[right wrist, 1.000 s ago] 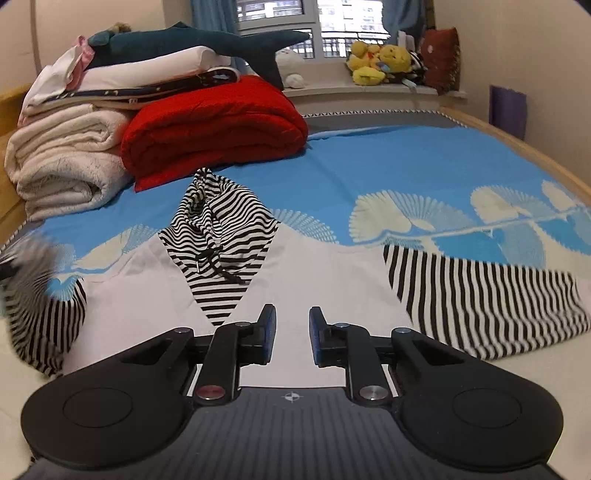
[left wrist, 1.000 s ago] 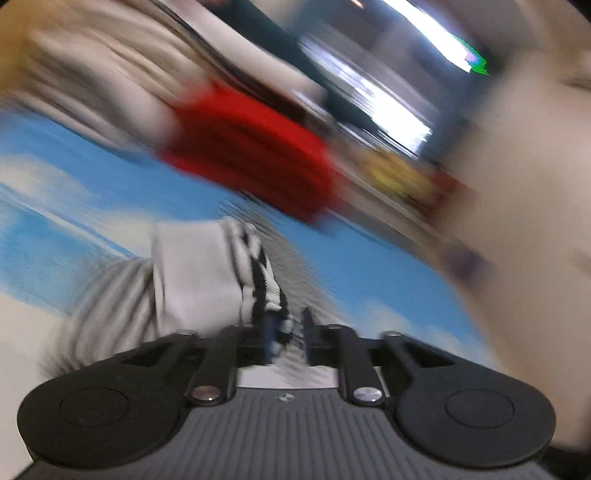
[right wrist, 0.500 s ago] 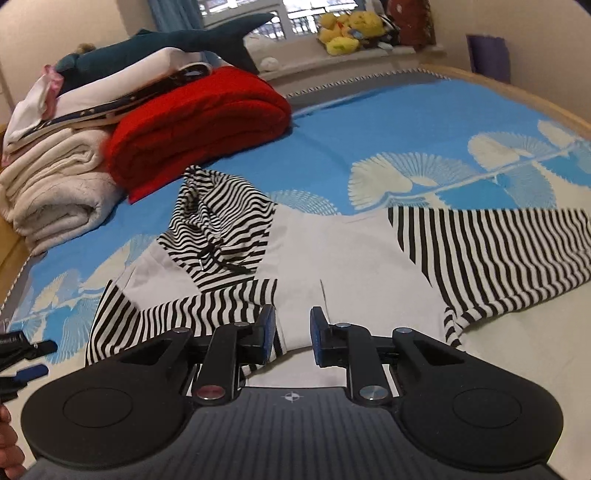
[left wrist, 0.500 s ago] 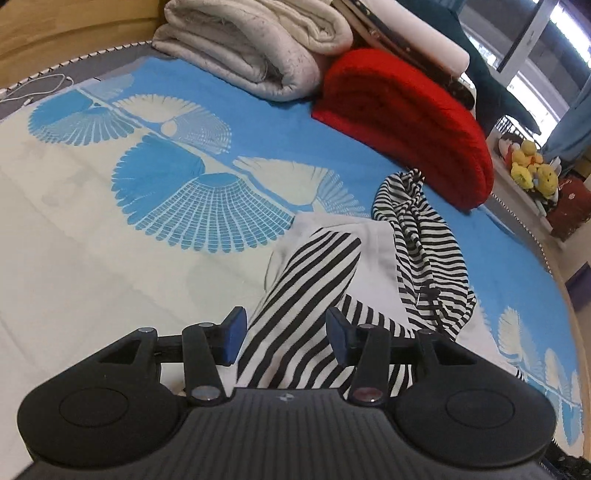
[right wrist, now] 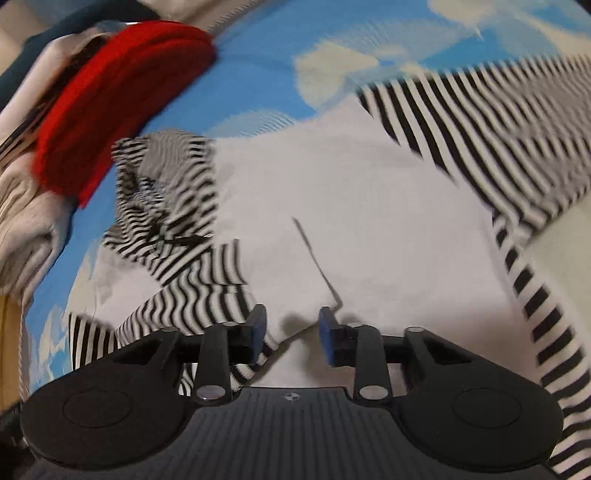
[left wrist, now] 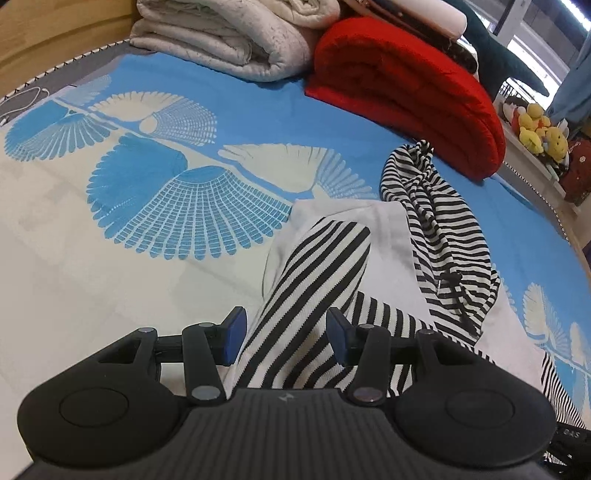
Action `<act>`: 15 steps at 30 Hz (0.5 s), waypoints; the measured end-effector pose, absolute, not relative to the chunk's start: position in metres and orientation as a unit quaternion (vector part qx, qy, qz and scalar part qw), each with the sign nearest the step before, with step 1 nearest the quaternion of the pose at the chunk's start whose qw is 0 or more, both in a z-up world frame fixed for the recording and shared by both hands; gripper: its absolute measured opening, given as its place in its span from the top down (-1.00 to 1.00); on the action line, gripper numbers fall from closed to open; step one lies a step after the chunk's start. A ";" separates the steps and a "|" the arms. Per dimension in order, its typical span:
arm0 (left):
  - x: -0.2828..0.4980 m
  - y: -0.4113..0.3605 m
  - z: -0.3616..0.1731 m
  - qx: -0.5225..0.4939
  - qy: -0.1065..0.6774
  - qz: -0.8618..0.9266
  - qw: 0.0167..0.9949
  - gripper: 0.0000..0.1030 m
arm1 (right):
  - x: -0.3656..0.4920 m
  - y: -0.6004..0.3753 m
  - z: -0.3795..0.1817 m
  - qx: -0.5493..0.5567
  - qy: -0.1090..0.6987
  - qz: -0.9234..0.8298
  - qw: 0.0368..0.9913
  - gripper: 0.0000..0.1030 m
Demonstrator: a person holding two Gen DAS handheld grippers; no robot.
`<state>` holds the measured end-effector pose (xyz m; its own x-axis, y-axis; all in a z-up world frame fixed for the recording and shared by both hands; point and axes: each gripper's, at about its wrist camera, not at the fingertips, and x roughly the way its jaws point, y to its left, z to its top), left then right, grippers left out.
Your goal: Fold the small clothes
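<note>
A small hoodie lies flat on the bed, with a white body point(left wrist: 384, 236), a striped hood point(left wrist: 436, 229) and striped sleeves. One sleeve point(left wrist: 314, 280) is folded in over the body. My left gripper point(left wrist: 286, 339) hovers open just over it, with the sleeve showing between the pads but not pinched. In the blurred right wrist view my right gripper point(right wrist: 291, 334) is low over the white body point(right wrist: 369, 221), jaws opening, with nothing pressed between them. The folded sleeve point(right wrist: 192, 295) is at its left. The other sleeve point(right wrist: 498, 129) is spread out at the right, and the hood point(right wrist: 162, 192) lies beyond.
A blue and cream bedsheet point(left wrist: 110, 258) covers the bed. At the head stand a folded red blanket point(left wrist: 406, 85), cream blankets point(left wrist: 240, 37) and a dark plush shark point(left wrist: 495, 55). Yellow plush toys point(left wrist: 539, 133) sit on a ledge. A wooden bed frame point(left wrist: 55, 33) borders the far left.
My left gripper has let go of the striped sleeve, which now lies folded over the white body, and its jaws stand wider. My right gripper has dropped toward the hoodie, rolled, and widened.
</note>
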<state>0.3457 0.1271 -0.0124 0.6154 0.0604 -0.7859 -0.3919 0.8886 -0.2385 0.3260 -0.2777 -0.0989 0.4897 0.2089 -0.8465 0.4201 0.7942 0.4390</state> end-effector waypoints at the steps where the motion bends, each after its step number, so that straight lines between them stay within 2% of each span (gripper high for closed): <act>1: 0.346 0.128 -0.012 -0.200 0.421 0.130 0.875 0.00 | 0.329 -0.280 -0.106 0.330 0.508 -0.071 0.792 0.29; 6: 0.347 0.126 -0.005 -0.187 0.413 0.121 0.883 0.00 | 0.336 -0.281 -0.122 0.348 0.522 -0.086 0.774 0.34; 7: 0.348 0.124 -0.006 -0.177 0.415 0.122 0.884 0.00 | 0.337 -0.279 -0.121 0.341 0.517 -0.083 0.781 0.57; 8: 0.348 0.123 -0.007 -0.171 0.418 0.122 0.884 0.00 | 0.340 -0.279 -0.121 0.335 0.513 -0.079 0.786 0.89; 12: 0.348 0.125 -0.011 -0.176 0.424 0.121 0.880 0.00 | 0.338 -0.278 -0.091 0.328 0.453 -0.055 0.827 0.95; 15: 0.347 0.124 -0.008 -0.171 0.420 0.118 0.883 0.00 | 0.322 -0.275 -0.040 0.301 0.330 -0.029 0.894 0.95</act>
